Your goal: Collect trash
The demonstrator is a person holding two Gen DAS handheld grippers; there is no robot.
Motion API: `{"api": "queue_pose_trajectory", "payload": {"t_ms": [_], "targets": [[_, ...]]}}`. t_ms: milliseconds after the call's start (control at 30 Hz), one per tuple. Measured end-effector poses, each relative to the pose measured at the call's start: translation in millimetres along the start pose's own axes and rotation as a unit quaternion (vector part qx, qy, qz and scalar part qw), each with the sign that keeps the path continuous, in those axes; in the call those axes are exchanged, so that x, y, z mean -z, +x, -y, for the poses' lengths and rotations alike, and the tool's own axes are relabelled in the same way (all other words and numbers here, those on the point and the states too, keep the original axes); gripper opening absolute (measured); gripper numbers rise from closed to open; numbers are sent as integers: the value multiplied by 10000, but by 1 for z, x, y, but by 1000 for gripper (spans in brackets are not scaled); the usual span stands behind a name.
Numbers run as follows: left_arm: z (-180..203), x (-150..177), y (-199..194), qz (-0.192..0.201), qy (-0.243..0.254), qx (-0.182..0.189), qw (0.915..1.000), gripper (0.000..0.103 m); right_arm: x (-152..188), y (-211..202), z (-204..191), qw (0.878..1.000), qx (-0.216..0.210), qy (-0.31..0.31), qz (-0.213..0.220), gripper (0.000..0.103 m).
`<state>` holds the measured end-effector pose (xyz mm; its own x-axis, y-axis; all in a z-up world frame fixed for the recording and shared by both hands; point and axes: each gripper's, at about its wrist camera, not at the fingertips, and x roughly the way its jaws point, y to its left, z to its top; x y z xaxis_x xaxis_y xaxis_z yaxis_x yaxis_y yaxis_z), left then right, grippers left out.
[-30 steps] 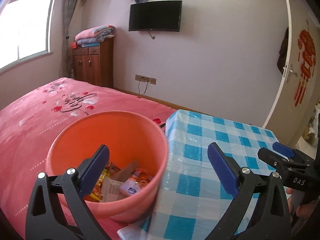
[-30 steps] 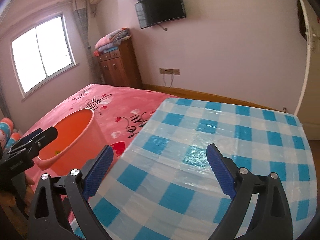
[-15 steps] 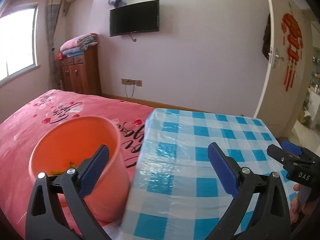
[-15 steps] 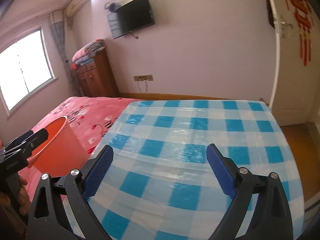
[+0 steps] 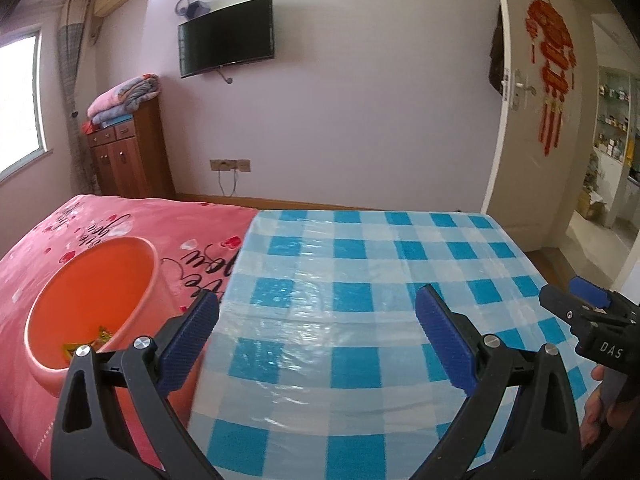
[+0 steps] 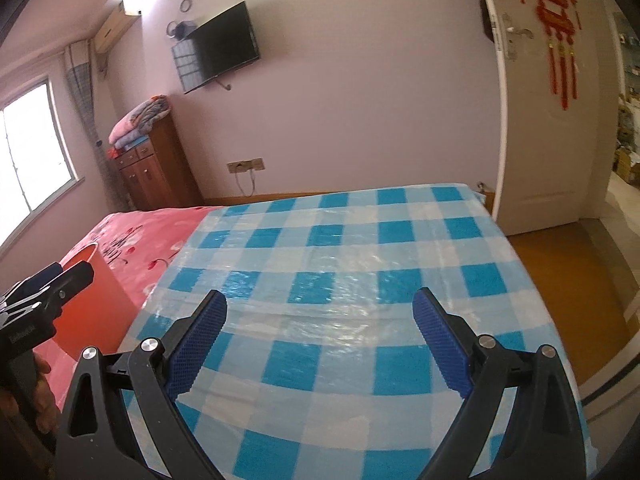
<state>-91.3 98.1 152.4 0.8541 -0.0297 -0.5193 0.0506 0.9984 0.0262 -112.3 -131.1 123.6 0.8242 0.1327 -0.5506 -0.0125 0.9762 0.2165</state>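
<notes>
Left claw (image 5: 316, 332) spread wide and holding nothing, hovering over the near edge of the checked table (image 5: 380, 264). Right claw (image 6: 318, 338) gaping too, further right. Orange bucket (image 5: 92, 304) sits left on the pink bed (image 5: 120, 216), yellow wrappers (image 5: 86, 342) inside.

Pretty clearly somebody's bedroom at home.

There's a bed with a pink bedspread (image 5: 120, 224) covered in hearts and script lettering, a flat TV (image 5: 226, 36) mounted on the lilac wall, an air conditioner (image 6: 114, 26) up near the ceiling, and a wooden cabinet (image 5: 128, 152) with folded blankets (image 5: 122, 98) stacked on top beside the curtained window (image 6: 36, 148). A blue-and-white checked plastic cloth (image 6: 352, 264) is laid over one side, and an orange bucket (image 5: 96, 304) sits on the bedspread next to it. The white door (image 5: 532, 120) has a red hanging decoration (image 5: 554, 60) on it, and it opens onto another room with shelves.
</notes>
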Motion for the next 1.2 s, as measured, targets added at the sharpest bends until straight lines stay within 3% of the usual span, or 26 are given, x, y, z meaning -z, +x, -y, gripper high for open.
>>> {"api": "queue_pose_trajectory", "payload": {"t_ms": [800, 1200], "targets": [[87, 6, -8, 54, 485, 732, 9961, 99, 15, -60, 57, 9909, 1213, 90, 570, 93], [91, 6, -29, 172, 375, 998, 9942, 99, 21, -89, 57, 9853, 1471, 12, 866, 93]]}}
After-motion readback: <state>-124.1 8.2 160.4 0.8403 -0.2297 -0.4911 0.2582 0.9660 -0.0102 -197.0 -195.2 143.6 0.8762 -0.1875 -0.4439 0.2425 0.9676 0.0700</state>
